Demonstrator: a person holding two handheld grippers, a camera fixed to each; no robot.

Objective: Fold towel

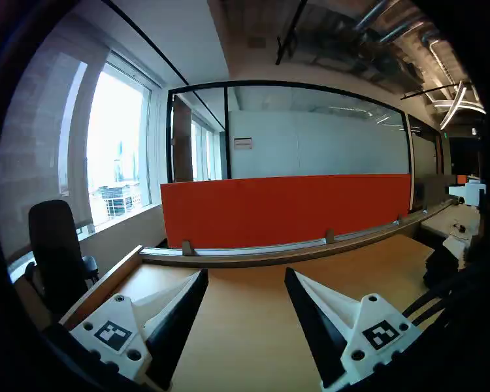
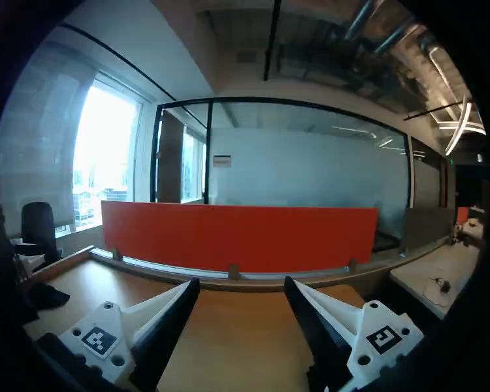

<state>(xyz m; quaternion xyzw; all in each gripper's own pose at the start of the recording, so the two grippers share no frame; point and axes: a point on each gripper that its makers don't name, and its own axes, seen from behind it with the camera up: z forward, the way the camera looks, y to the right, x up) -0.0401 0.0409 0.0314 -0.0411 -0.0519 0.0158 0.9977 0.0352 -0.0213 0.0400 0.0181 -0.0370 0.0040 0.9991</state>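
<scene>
Left gripper [image 1: 245, 273] hangs over the wooden desk [image 1: 245, 333], fingers spread wide, nothing between them. Right gripper [image 2: 242, 281] is the same: jaws apart, empty, facing the orange partition [image 2: 238, 238]. Where the towel lies I cannot tell, so which hand is nearer, and how its long edge runs, is anyone's guess. Both probably need to tip downward to find it.

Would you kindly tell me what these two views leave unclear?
Left gripper view: dark heap at the desk's right, cut off by the image edge, too dark to name.
Right gripper view: dark item on the desk's left, too dark to name.
Left gripper view: sign, too small to read.
</scene>
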